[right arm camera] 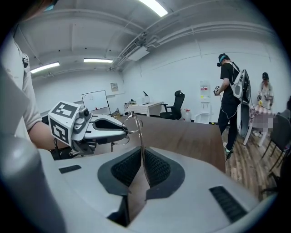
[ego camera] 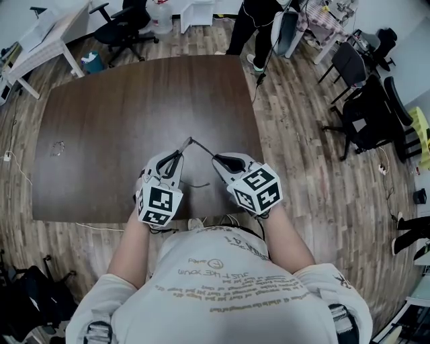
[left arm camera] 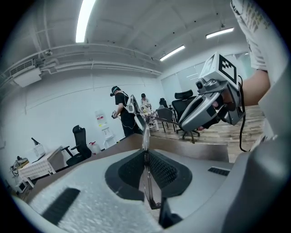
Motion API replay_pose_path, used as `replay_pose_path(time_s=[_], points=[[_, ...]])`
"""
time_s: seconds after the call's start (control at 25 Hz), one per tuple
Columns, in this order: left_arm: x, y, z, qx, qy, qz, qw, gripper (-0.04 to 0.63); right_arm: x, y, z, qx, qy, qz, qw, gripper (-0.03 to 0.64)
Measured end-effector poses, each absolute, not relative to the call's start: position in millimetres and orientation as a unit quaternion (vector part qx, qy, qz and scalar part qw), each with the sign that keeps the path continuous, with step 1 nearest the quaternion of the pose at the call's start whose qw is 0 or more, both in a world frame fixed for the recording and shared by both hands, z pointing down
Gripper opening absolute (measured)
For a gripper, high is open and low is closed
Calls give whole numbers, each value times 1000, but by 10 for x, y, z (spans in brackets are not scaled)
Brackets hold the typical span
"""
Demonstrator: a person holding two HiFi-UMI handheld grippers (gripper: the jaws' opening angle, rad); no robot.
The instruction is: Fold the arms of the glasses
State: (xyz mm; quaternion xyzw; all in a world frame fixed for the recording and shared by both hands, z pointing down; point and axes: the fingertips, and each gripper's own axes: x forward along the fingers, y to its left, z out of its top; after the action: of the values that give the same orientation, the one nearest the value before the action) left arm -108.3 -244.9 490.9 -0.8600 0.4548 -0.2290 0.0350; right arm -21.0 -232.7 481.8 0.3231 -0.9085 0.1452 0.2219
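Above table (ego camera: pixel 134 121), glasses (left arm camera: pixel 146 133) (chairs (ego camera: pixel 124 27) beyond)

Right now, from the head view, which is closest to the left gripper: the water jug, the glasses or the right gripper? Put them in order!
1. The glasses: clamped in the left gripper itself.
2. The right gripper: just to its right, holding the glasses' arm.
3. The water jug: far off, past the table's far edge.
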Motion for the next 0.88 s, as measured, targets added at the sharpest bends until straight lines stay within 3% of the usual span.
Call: replay_pose_path(time_s=[0.88], points=[[-903, -2406, 4877, -874, 442, -200, 1, 41, -536, -2191, 5012, 264, -912, 252, 186, 29]])
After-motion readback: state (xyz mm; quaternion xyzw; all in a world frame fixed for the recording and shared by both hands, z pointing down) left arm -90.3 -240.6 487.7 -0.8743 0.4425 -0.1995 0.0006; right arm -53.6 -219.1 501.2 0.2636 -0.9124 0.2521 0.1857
